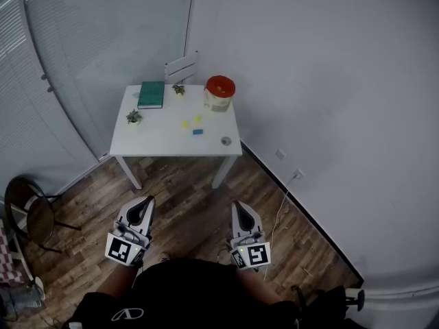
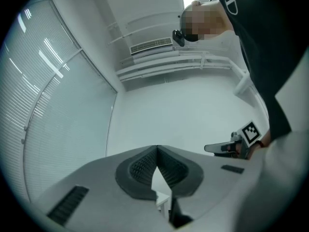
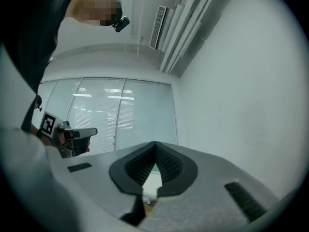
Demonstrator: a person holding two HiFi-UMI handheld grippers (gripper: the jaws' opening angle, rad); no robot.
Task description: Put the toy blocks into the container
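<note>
In the head view the white table (image 1: 158,141) stands well ahead at twelve o'clock, against the wall corner. On it, the toy blocks lie loose just right of centre: two yellow blocks (image 1: 184,124) and a blue block (image 1: 197,131) close together. The container (image 1: 219,94) with its red top (image 1: 220,86) stands beyond them at about one o'clock. A green book (image 1: 151,94) lies at eleven o'clock, with a small plant (image 1: 134,116) at nine. A little grey round thing (image 1: 226,141) sits near the front right corner. The left gripper (image 1: 146,201) and right gripper (image 1: 237,205) hang low by the person's body, far short of the table. In the left gripper view the left gripper (image 2: 157,151) has its ribbed pads pressed together at the tip, with nothing between them. The other tool shows at three o'clock. In the right gripper view the right gripper (image 3: 155,145) is likewise closed tight and empty, and a strip of the table shows just past its tip. No block is in the container yet as far as can be seen, so the step in hand is the approach. To do it well, I would walk up square to the front edge and spread one pair of jaws before reaching. I would come down on the nearest block from above and check whether the red top must come off first.
</note>
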